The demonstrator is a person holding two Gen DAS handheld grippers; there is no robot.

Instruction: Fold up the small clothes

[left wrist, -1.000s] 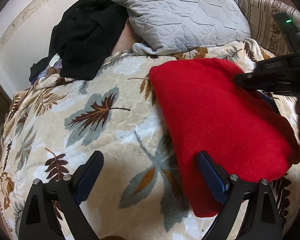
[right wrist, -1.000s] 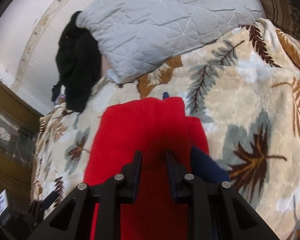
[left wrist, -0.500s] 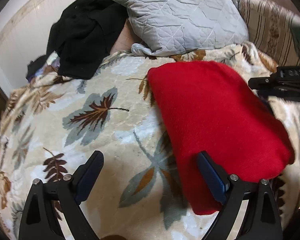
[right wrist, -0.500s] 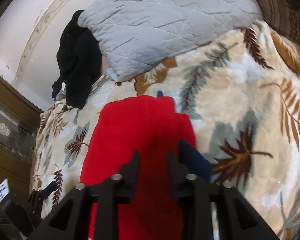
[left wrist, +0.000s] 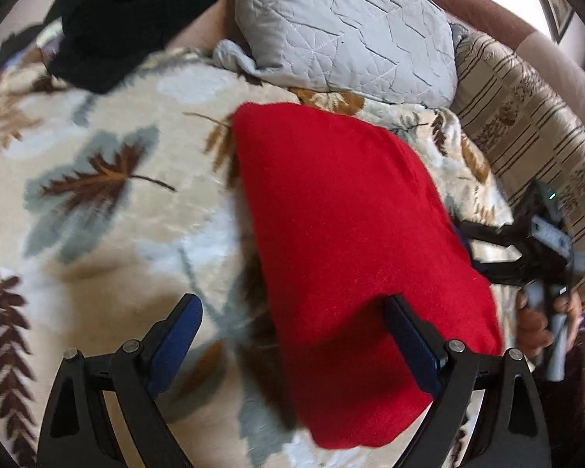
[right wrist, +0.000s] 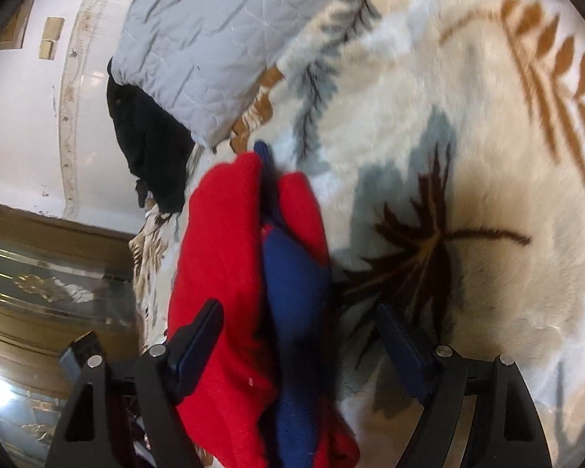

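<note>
A folded red knit garment [left wrist: 343, 226] lies on the leaf-patterned blanket [left wrist: 97, 202]. My left gripper [left wrist: 292, 335] is open, its right finger over the garment's near edge, its left finger over the blanket. In the right wrist view the red garment [right wrist: 222, 257] has a blue layer [right wrist: 296, 292] showing between its folds, and it lies between the jaws of my right gripper [right wrist: 300, 339], which are spread wide and open. The right gripper also shows at the right edge of the left wrist view [left wrist: 526, 249], beside the garment.
A grey quilted pillow [left wrist: 343, 27] and a black garment [left wrist: 109, 11] lie at the far end of the bed. A striped cushion [left wrist: 526, 117] is at the right. A white wall [right wrist: 23, 117] and a glass-fronted wooden cabinet [right wrist: 39, 292] stand beyond the bed.
My right gripper has opened from shut and dropped to the garment's right side. The left gripper has moved closer over the garment's near edge.
</note>
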